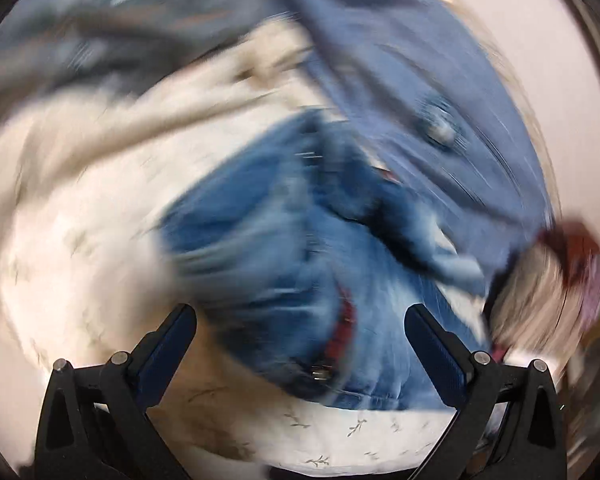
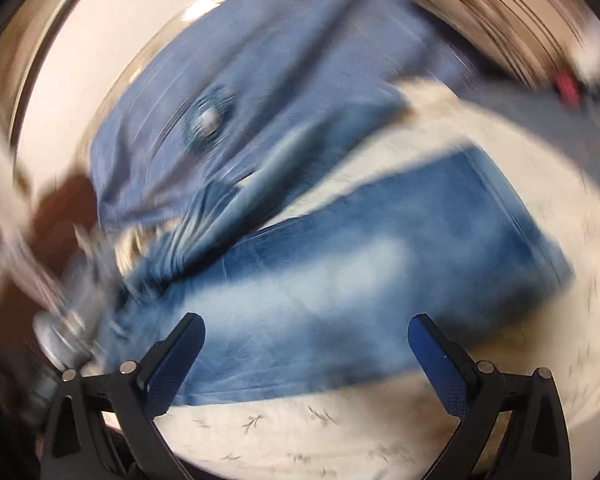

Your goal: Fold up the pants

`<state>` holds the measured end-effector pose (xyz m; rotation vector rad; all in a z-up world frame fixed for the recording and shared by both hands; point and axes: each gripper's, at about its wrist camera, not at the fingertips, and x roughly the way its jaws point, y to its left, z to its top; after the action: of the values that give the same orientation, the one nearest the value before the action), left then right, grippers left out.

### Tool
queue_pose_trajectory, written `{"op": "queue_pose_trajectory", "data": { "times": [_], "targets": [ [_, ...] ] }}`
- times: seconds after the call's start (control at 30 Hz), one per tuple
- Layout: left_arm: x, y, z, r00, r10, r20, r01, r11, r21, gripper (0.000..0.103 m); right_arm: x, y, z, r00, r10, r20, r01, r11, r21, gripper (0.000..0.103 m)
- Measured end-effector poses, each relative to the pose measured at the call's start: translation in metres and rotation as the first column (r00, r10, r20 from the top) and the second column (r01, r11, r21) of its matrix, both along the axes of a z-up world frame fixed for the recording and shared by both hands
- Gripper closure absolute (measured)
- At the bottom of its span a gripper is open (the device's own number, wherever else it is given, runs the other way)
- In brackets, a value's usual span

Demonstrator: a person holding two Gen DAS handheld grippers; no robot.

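**Both tongs wide open over the jeans**

Right up close, the left tongs [image 1: 300, 320] are spread wide, fingers well apart, with nothing between them. Past the tips lie the jeans [image 1: 284, 280], bunched dark-blue denim with a red-marked seam and a metal rivet showing near the bottom of the heap. They rest on a white sheet [image 1: 340, 440] printed with small grey sprigs. The whole left view is smeared by motion blur, so fine detail is lost.

Over to the right tongs [image 2: 306, 326]: also wide open, gripping nothing, hovering above the jeans [image 2: 360, 280]. Here a faded trouser leg runs flat across the sheet [image 2: 320, 432], from lower left up to a hem at the right.

Behind the jeans, a paler blue garment [image 2: 260, 92] with a button [image 2: 208, 120] lies crumpled, touching the denim at its gathered edge. The same garment [image 1: 400, 80] fills the upper right of the left view. Grey cloth [image 1: 100, 40] sits upper left, too blurred to identify.
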<state>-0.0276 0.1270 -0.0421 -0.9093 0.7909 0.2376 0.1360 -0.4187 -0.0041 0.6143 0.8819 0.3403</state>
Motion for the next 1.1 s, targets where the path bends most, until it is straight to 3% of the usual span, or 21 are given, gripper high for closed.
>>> {"op": "queue_pose_trajectory", "data": {
  "times": [0.03, 0.1, 0.2, 0.3, 0.4, 0.5, 0.53, 0.57, 0.6, 0.63, 0.67, 0.7, 0.73, 0.8, 0.83, 0.87, 0.93, 0.97, 1.0, 1.1],
  "targets": [
    [-0.001, 0.001, -0.005, 0.997, 0.026, -0.067, -0.029, 0.999, -0.039, 0.000, -0.001, -0.014, -0.007, 0.999, -0.031, -0.023, 0.032, 0.999, 0.031, 0.000],
    [0.003, -0.001, -0.007, 0.992, 0.052, -0.116, -0.058, 0.997, -0.048, 0.000, -0.005, -0.042, -0.025, 0.992, -0.082, -0.094, 0.097, 0.981, 0.170, 0.000],
    [0.016, -0.007, -0.010, 0.995, 0.035, -0.096, -0.037, 0.999, -0.022, 0.000, -0.008, -0.066, -0.031, 0.978, -0.133, -0.160, 0.173, 0.947, 0.270, 0.000],
    [0.030, -0.009, -0.011, 0.995, 0.035, -0.092, -0.037, 0.999, -0.027, 0.000, 0.001, -0.079, -0.033, 0.970, -0.166, -0.176, 0.212, 0.932, 0.293, 0.000],
    [0.037, -0.001, -0.015, 0.994, 0.078, -0.074, -0.081, 0.996, -0.046, 0.000, 0.009, -0.087, -0.033, 0.936, -0.222, -0.273, 0.293, 0.921, 0.256, 0.000],
    [0.042, 0.008, -0.017, 0.991, 0.104, -0.081, -0.109, 0.993, -0.050, 0.001, 0.019, -0.093, -0.035, 0.929, -0.248, -0.273, 0.319, 0.912, 0.256, 0.000],
    [0.042, 0.009, -0.015, 0.989, 0.118, -0.090, -0.122, 0.992, -0.040, 0.012, 0.024, -0.093, -0.034, 0.931, -0.248, -0.269, 0.315, 0.917, 0.246, 0.000],
    [0.044, 0.009, -0.013, 0.987, 0.130, -0.098, -0.131, 0.991, -0.009, 0.053, 0.029, -0.091, -0.032, 0.932, -0.247, -0.265, 0.310, 0.921, 0.233, 0.001],
    [0.048, 0.011, -0.014, 0.987, 0.115, -0.116, -0.117, 0.993, -0.009, 0.069, 0.030, -0.089, -0.032, 0.933, -0.249, -0.259, 0.306, 0.928, 0.212, 0.007],
    [0.053, 0.014, -0.019, 0.986, 0.097, -0.138, -0.104, 0.993, -0.050, 0.071, 0.033, -0.087, -0.028, 0.933, -0.254, -0.257, 0.301, 0.938, 0.168, 0.013],
    [0.054, 0.016, -0.019, 0.985, 0.106, -0.139, -0.115, 0.992, -0.054, 0.076, 0.037, -0.084, -0.025, 0.936, -0.253, -0.246, 0.288, 0.950, 0.119, 0.036],
    [0.056, 0.015, -0.016, 0.985, 0.100, -0.141, -0.105, 0.994, -0.028, 0.077, 0.039, -0.083, -0.023, 0.941, -0.236, -0.243, 0.264, 0.960, 0.093, 0.084],
    [0.057, 0.013, -0.011, 0.986, 0.089, -0.143, -0.088, 0.996, 0.013, 0.079, 0.042, -0.081, -0.022, 0.941, -0.223, -0.254, 0.247, 0.967, 0.065, 0.097],
    [0.061, 0.000, 0.010, 0.988, 0.074, -0.133, -0.053, 0.986, 0.156, 0.081, 0.045, -0.073, -0.013, 0.953, -0.203, -0.224, 0.205, 0.979, -0.015, 0.097],
    [0.062, -0.011, 0.026, 0.990, 0.068, -0.120, -0.035, 0.966, 0.255, 0.082, 0.045, -0.070, -0.003, 0.962, -0.196, -0.193, 0.188, 0.980, -0.058, 0.097],
    [0.062, -0.021, 0.040, 0.993, 0.066, -0.102, -0.028, 0.942, 0.334, 0.083, 0.043, -0.064, 0.011, 0.971, -0.189, -0.145, 0.176, 0.979, -0.098, 0.097],
    [0.057, -0.042, 0.067, 0.997, 0.055, -0.050, -0.024, 0.869, 0.495, 0.083, 0.035, -0.053, 0.045, 0.985, -0.172, -0.030, 0.164, 0.971, -0.174, 0.097],
    [0.054, -0.049, 0.071, 0.997, 0.059, -0.047, -0.025, 0.843, 0.537, 0.083, 0.029, -0.047, 0.063, 0.987, -0.160, 0.029, 0.162, 0.963, -0.216, 0.097],
    [0.053, -0.049, 0.068, 0.996, 0.068, -0.055, -0.027, 0.840, 0.542, 0.083, 0.023, -0.043, 0.074, 0.986, -0.152, 0.069, 0.165, 0.955, -0.246, 0.097],
    [0.057, -0.036, 0.025, 0.977, 0.108, -0.183, -0.001, 0.863, 0.506, 0.080, 0.012, -0.042, 0.071, 0.984, -0.157, 0.084, 0.176, 0.927, -0.330, 0.097]
  ]
}}
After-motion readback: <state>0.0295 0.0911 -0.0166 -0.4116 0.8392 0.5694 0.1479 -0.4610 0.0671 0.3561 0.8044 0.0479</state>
